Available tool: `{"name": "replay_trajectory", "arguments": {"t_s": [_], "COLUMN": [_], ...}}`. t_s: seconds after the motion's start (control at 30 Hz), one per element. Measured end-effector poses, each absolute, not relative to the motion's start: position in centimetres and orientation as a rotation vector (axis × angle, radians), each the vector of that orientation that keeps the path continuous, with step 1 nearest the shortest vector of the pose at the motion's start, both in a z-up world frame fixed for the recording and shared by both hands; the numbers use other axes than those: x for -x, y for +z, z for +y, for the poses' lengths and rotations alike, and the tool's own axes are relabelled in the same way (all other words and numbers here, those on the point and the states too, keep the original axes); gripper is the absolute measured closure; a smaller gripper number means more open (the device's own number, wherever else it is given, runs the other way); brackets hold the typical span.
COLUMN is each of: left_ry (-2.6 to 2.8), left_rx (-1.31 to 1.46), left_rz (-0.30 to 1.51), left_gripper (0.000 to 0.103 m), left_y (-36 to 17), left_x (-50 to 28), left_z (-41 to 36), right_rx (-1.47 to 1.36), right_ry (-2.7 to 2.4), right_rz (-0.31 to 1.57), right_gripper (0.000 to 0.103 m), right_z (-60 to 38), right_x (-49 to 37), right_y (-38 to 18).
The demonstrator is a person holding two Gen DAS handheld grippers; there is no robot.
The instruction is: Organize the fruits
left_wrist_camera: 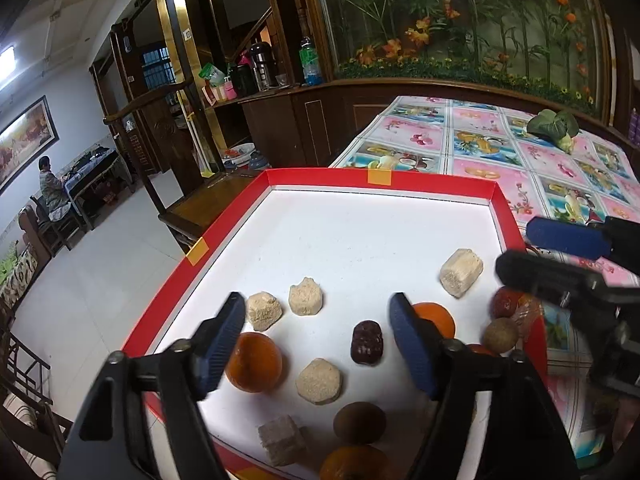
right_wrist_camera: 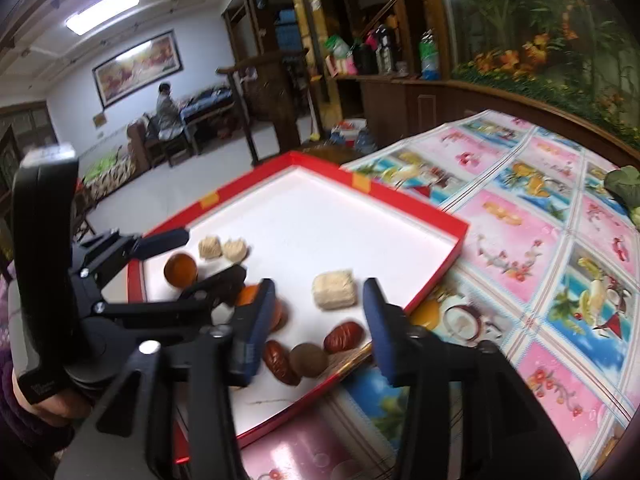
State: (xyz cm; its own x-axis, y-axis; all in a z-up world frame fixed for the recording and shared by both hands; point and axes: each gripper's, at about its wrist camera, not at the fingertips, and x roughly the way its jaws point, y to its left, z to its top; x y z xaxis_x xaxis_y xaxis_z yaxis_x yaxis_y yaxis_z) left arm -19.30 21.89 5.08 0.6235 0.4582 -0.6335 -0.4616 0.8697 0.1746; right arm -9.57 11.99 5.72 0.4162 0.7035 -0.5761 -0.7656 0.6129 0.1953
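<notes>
Left gripper (left_wrist_camera: 318, 340) held low over the near part of the red tray (left_wrist_camera: 168, 300), blue pads spread wide, nothing between them — angled forward and down toward the white floor. Below the gap, a dark red date (left_wrist_camera: 366, 343) and a round beige cake (left_wrist_camera: 319, 381); an orange (left_wrist_camera: 254, 362) just beside the left pad, another orange (left_wrist_camera: 436, 320) behind the right pad. Right gripper (right_wrist_camera: 316, 324) tilted in over the tray's right near corner, jaws likewise parted and empty. Beneath it, a pale cake block (right_wrist_camera: 334, 290), two glossy dates (right_wrist_camera: 343, 337) and a brown round fruit (right_wrist_camera: 308, 360) close together near the rim. Tray set on a flowered tablecloth (right_wrist_camera: 540, 240); leafy greens (left_wrist_camera: 554, 126) well apart at the far side.
</notes>
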Motion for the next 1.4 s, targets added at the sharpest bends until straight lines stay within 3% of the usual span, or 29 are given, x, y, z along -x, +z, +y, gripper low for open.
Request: {"name": "replay_trajectory", "arguments": {"t_s": [0.33,0.63,0.77,1.07,1.2,1.4], "left_ry": [0.525,0.491,0.471,0.448,0.436,0.427], "left_rx": [-0.002,0.005,0.009,-0.005,-0.023,-0.041], "left_rz": [0.694,0.657,0.644,0.606,0.561,0.502], "left_gripper": [0.023,0.021,0.02,0.012,0.001,0.001], "left_y": [6.3,7.2,7.5,8.3,9.2,10.8], "left_x": [20.0,21.0,21.8,23.9,25.4,27.7], "left_z": [21.0,20.4,20.2,19.5,18.6,17.4], "right_rx": [0.082,0.059,0.028,-0.108,-0.115,-0.108], "right_ry": [0.799,0.662,0.599,0.569,0.578,0.58], "right_rz": [0.625,0.614,0.571,0.531,0.52,0.487], "right_gripper": [0.044,0.042,0.035,0.031,0.031,0.03], "right_z": [10.5,8.2,6.6,4.3,4.4,4.1], "right_x": [8.2,8.1,9.4,14.3,16.6,19.9], "right_y": [6.0,6.0,6.9,7.3,8.0,9.6]}}
